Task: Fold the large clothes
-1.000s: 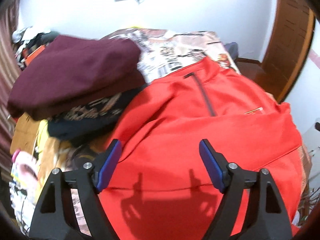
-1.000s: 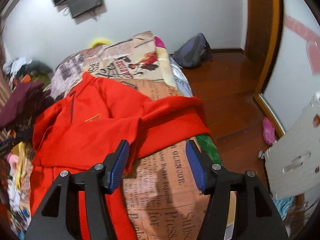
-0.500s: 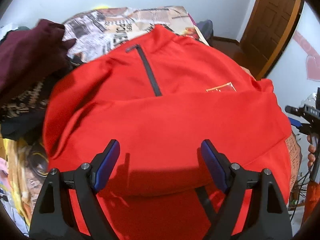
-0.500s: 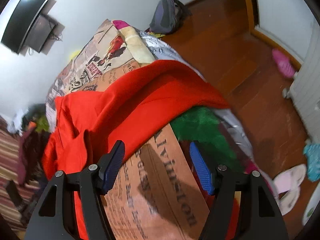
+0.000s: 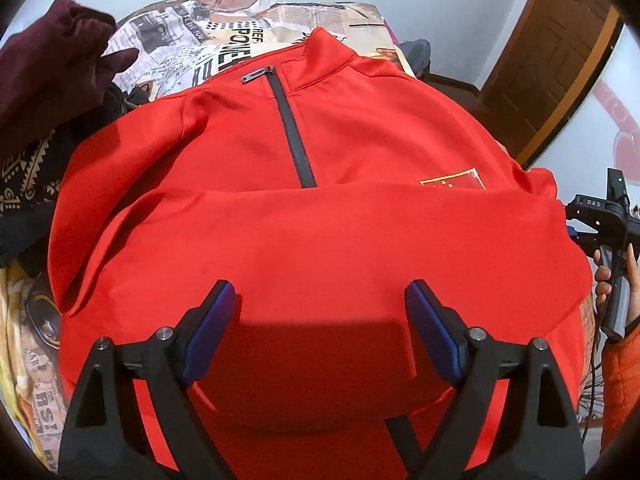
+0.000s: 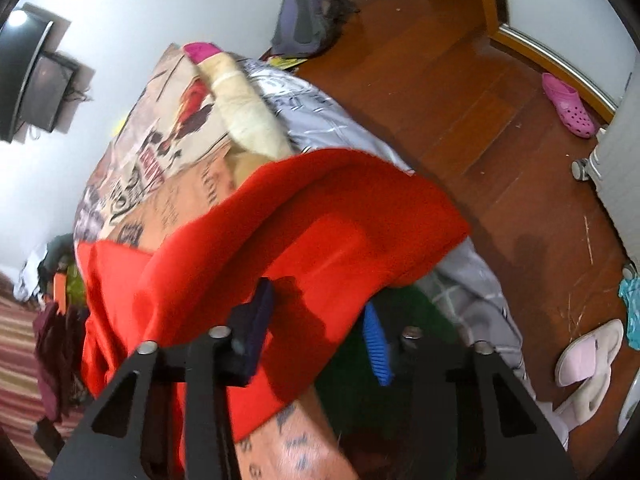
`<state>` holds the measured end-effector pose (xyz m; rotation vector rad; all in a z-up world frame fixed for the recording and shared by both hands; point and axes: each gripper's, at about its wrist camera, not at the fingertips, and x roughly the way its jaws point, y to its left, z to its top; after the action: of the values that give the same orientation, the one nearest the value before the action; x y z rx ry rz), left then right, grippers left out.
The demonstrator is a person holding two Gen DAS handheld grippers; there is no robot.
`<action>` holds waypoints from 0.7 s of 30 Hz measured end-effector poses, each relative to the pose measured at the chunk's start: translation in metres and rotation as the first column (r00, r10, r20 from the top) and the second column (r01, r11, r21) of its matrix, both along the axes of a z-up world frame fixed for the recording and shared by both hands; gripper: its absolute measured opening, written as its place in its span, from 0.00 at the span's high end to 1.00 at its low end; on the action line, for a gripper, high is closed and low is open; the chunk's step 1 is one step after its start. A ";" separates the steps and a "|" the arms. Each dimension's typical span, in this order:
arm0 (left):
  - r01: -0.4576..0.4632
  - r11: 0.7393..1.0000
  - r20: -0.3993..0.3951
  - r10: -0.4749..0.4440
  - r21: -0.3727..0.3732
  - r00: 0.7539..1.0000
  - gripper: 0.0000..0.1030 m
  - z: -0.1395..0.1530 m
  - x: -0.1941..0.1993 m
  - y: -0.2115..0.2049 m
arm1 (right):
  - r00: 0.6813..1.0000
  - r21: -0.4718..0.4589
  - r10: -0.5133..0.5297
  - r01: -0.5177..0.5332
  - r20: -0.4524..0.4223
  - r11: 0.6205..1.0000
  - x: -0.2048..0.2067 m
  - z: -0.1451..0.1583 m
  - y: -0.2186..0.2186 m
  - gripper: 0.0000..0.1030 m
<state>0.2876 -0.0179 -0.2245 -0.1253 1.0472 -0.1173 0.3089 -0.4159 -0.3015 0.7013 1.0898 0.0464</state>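
Observation:
A red zip-neck jacket (image 5: pixel 320 152) lies face up on the newspaper-print bed cover (image 5: pixel 224 36), with one sleeve (image 5: pixel 320 232) folded across its chest. My left gripper (image 5: pixel 320 320) is open and empty just above the jacket's lower part. In the right wrist view the jacket's other sleeve (image 6: pixel 320 232) hangs at the bed's right edge. My right gripper (image 6: pixel 320 320) is open with the sleeve's edge lying between its blue pads; the right pad (image 6: pixel 376 356) is partly under the fabric. The right gripper also shows at the right edge of the left wrist view (image 5: pixel 600 216).
A maroon garment (image 5: pixel 52 60) and a dark patterned one (image 5: pixel 24 176) are piled at the left of the bed. Green fabric (image 6: pixel 400 320) and a grey sheet (image 6: pixel 472 280) hang at the bed's right side. Slippers (image 6: pixel 588 352), a pink clog (image 6: pixel 568 104) and a bag (image 6: pixel 308 20) lie on the wood floor.
My left gripper has moved forward over the jacket. My right gripper has dropped to the bed's right edge and slid around the hanging sleeve; its jaws have narrowed somewhat.

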 end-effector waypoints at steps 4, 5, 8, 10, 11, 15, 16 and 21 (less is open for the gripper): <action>-0.009 1.000 0.009 0.009 0.001 1.000 0.13 -0.001 -0.002 0.000 | 1.000 -0.052 -0.023 0.023 0.016 0.998 0.001 0.009 -0.007 0.89; -0.010 1.000 0.011 0.010 0.002 1.000 0.13 0.000 -0.002 -0.001 | 0.999 -0.071 -0.024 0.027 0.035 0.997 -0.004 0.016 -0.006 0.90; -0.013 1.000 0.012 0.013 0.014 1.000 0.13 0.001 -0.003 -0.002 | 0.996 -0.150 -0.003 0.016 0.087 0.988 -0.011 0.035 -0.001 0.91; -0.011 1.000 0.013 0.011 0.024 1.000 0.13 0.002 -0.003 -0.003 | 0.991 -0.207 0.019 0.009 0.133 0.978 -0.019 0.053 0.003 0.91; -0.009 0.999 0.014 0.008 0.032 1.000 0.13 0.003 -0.004 -0.004 | 0.986 -0.238 0.035 0.005 0.165 0.971 -0.027 0.066 0.005 0.92; 0.003 0.998 0.020 -0.004 0.061 1.000 0.13 0.007 -0.007 -0.006 | 0.965 -0.248 0.074 -0.010 0.252 0.969 -0.044 0.105 0.010 0.92; 0.006 0.998 0.025 -0.008 0.070 1.000 0.13 0.009 -0.009 -0.007 | 0.956 -0.249 0.091 -0.019 0.279 0.968 -0.051 0.119 0.011 0.92; 0.017 0.995 0.074 -0.024 0.096 0.997 0.13 0.025 -0.021 -0.008 | 0.908 -0.279 0.173 -0.065 0.382 0.958 -0.075 0.168 0.034 0.93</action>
<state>0.2663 -0.0262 -0.1990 -0.0232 0.9775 -0.0898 0.2340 -0.3819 -0.1331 0.3616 0.7204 0.1449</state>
